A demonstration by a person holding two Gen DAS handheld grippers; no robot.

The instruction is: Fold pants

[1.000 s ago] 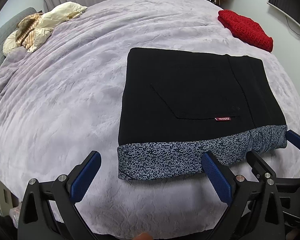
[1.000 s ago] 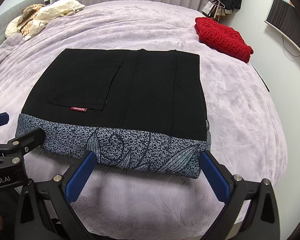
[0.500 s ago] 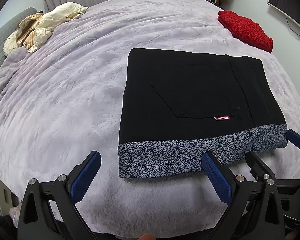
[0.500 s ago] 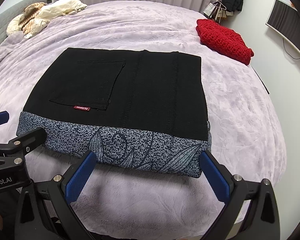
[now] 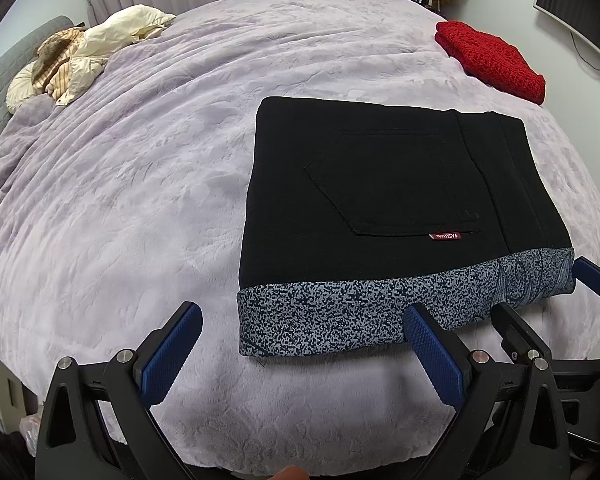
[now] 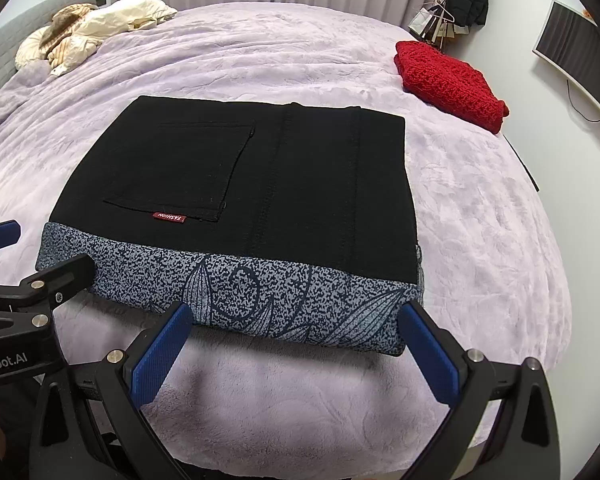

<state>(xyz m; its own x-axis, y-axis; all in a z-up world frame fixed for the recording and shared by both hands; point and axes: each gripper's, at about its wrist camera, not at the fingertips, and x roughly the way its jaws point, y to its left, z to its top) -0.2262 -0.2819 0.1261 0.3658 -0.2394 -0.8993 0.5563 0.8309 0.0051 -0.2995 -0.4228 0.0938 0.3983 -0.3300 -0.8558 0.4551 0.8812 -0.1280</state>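
Observation:
The black pants (image 5: 384,188) lie folded into a flat rectangle on the lilac bed, with a speckled blue-grey band (image 5: 340,316) along the near edge and a back pocket with a red tag (image 6: 168,217) on top. They also show in the right wrist view (image 6: 260,184). My left gripper (image 5: 300,352) is open and empty, just short of the band's left part. My right gripper (image 6: 296,348) is open and empty, just short of the band's right part. Each gripper shows at the edge of the other's view.
A folded red knit (image 6: 448,80) lies at the far right of the bed (image 5: 120,200). Crumpled cream and striped bedding (image 5: 84,56) sits at the far left by a grey headboard. A monitor (image 6: 576,48) stands on the right; curtains hang behind.
Both grippers have drifted slightly, staying open in front of the pants. The pants have not moved.

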